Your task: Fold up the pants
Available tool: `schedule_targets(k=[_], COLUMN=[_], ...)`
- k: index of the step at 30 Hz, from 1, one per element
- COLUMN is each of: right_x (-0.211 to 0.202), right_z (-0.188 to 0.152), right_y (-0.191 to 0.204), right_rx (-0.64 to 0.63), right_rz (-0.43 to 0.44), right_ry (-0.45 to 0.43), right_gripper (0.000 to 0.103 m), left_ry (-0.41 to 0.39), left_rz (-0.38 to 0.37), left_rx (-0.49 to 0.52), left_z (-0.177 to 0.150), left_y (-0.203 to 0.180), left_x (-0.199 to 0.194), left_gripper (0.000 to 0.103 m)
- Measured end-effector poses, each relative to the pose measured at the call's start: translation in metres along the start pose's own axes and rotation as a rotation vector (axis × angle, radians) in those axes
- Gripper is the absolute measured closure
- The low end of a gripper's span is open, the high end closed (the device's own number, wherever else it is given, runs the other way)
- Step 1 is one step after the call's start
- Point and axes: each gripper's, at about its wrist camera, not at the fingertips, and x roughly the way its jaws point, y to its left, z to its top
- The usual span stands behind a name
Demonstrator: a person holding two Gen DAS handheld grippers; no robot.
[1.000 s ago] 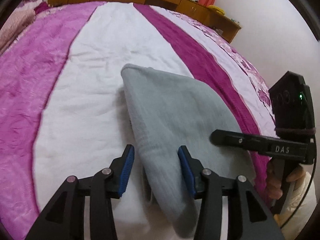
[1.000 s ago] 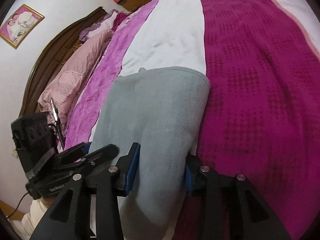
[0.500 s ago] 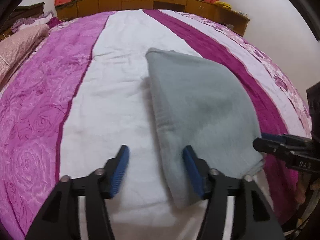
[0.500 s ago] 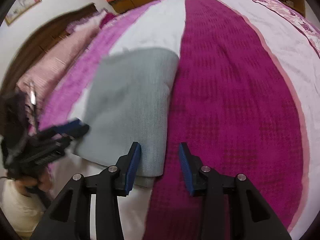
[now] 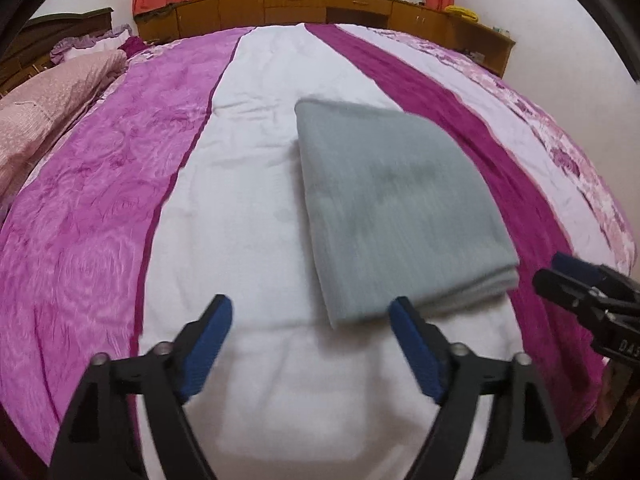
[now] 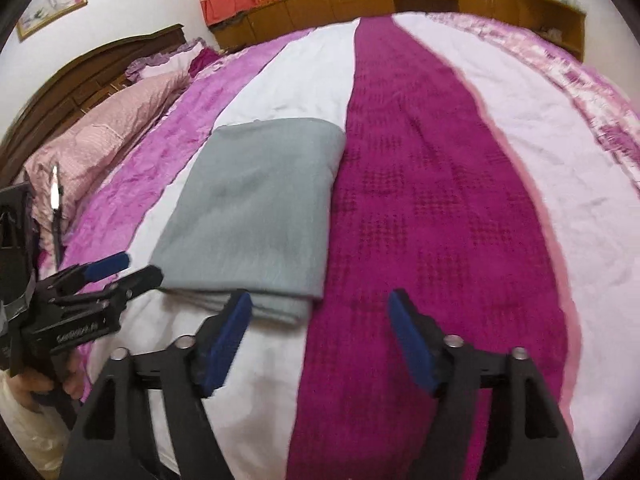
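The grey pants [image 5: 392, 204] lie folded into a flat rectangle on the bed's white stripe; they also show in the right wrist view [image 6: 256, 208]. My left gripper [image 5: 310, 344] is open and empty, just short of the fold's near left corner. My right gripper [image 6: 320, 336] is open and empty, just short of the fold's near right corner, over the dark magenta stripe. Each gripper shows in the other's view: the right one at the right edge [image 5: 576, 284], the left one at the left edge [image 6: 108, 276].
The bed [image 5: 100, 208] has pink, white and magenta stripes. Pink pillows [image 6: 104, 128] and a dark wooden headboard [image 6: 88, 68] lie to the left. Wooden cabinets [image 5: 320, 8] and a curtained window stand beyond the far edge. A white wall is at the right.
Both grippers have let go of the pants, opened wide and pulled back towards the near edge of the bed. The folded pants now lie free on the bed.
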Motion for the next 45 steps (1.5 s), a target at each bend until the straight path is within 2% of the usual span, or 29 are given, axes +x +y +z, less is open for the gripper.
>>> schedule_targets(k=[6,11,13,19,45], right_x=[0.005,0.03,0.032,0.035,0.032], right_z=[-0.022,-0.036,-0.038,-0.042,-0.05], right_y=[0.0,0.005,0.009,0.012,0.015], right_rx=[0.023,-0.022,-0.043,-0.061,-0.07], right_rz=[-0.051,-0.118,-0.138,-0.152,-0.157], right_ry=[0.008,0.047,0.039,0.025,-0.011], right_gripper=[0.031,0.029,0.024,0.016,0.014], left_ry=[0.09,0.081,0.083,0.081,0.081], left_rz=[0.029,0.054,0.05,0.051,0.044], left_rx=[-0.01,-0.017,-0.025,-0.025,-0.04], left_z=[-0.027,-0.03,-0.031,-0.031,-0.029], left_y=[-0.014,-0.018,-0.017,-0.016,-0.013], left_x=[0.021,0.027,0.028,0.03,0.03], left_gripper=[0.015,0.012,0.011,0.011,0.011])
